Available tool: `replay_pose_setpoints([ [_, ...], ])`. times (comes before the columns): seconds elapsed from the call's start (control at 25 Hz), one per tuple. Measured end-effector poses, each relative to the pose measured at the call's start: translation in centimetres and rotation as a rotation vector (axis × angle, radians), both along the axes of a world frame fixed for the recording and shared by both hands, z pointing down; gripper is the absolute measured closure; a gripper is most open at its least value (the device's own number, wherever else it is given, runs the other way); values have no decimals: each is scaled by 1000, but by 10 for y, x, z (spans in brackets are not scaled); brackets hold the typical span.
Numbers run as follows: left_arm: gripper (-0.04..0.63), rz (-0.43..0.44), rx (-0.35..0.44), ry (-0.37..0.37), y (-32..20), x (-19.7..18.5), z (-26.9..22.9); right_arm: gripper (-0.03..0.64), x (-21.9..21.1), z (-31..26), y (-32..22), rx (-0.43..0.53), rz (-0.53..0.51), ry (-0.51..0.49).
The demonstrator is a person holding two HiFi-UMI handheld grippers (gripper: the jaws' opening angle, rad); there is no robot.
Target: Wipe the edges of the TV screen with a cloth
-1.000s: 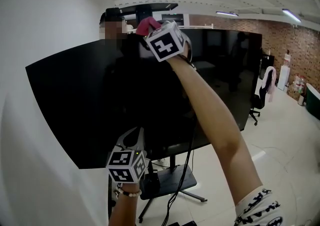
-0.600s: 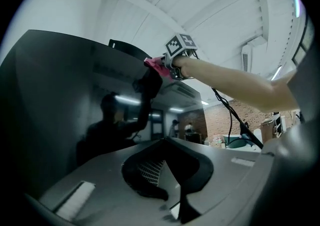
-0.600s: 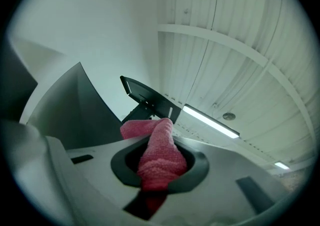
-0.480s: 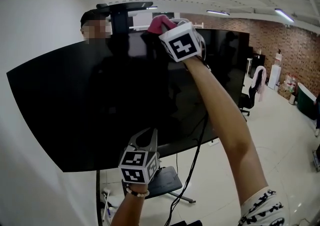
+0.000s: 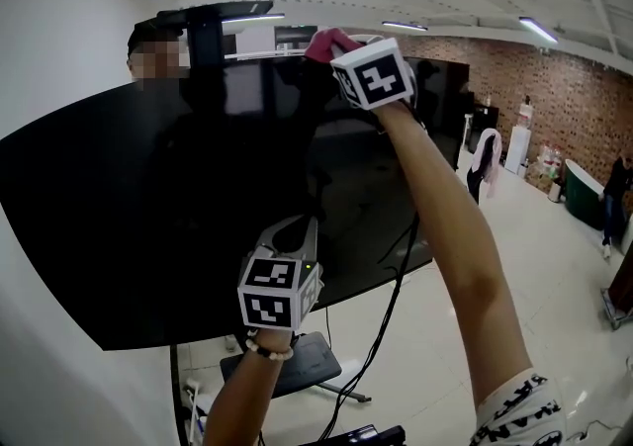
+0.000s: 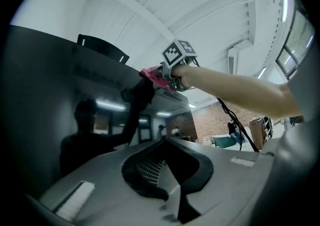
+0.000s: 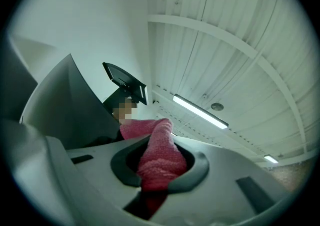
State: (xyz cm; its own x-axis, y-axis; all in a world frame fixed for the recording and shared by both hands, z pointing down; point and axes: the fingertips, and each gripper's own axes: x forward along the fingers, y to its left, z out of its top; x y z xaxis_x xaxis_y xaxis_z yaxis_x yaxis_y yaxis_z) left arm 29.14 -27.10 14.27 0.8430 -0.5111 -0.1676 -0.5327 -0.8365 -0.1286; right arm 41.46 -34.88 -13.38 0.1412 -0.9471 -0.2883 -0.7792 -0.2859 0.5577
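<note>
You are holding the pink cloth [image 5: 324,39], clenched in your right hand-held gripper [image 5: 338,46], at the far top edge of the TV screen [image 5: 148,207], right of the black bracket [image 5: 213,13] rising above it. Your left hand-held gripper [image 5: 293,234] is hovering near the screen's lower edge, jaws closed on nothing, with cables [image 5: 388,286] hanging just to its right.

The right arm [image 5: 445,226] reaches steeply up, and its grey two-jaw right gripper [image 5: 334,43], with a marker cube, has its jaws clamped on a pink terry cloth [image 7: 159,157]. The left forearm [image 5: 235,402] holds the matching left gripper [image 5: 297,231] lower, pointing upward, jaws together with nothing between them.
</note>
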Motion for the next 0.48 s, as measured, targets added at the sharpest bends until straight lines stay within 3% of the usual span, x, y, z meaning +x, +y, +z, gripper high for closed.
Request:
replay_pose_setpoints([
  [0.24,595,-36,75,24,-9,54,-66,555,33,0,2,-16,-16,37],
  [0.48,595,-45,121,38,3,115,-101,555,64,2,12,-32,-54,89],
])
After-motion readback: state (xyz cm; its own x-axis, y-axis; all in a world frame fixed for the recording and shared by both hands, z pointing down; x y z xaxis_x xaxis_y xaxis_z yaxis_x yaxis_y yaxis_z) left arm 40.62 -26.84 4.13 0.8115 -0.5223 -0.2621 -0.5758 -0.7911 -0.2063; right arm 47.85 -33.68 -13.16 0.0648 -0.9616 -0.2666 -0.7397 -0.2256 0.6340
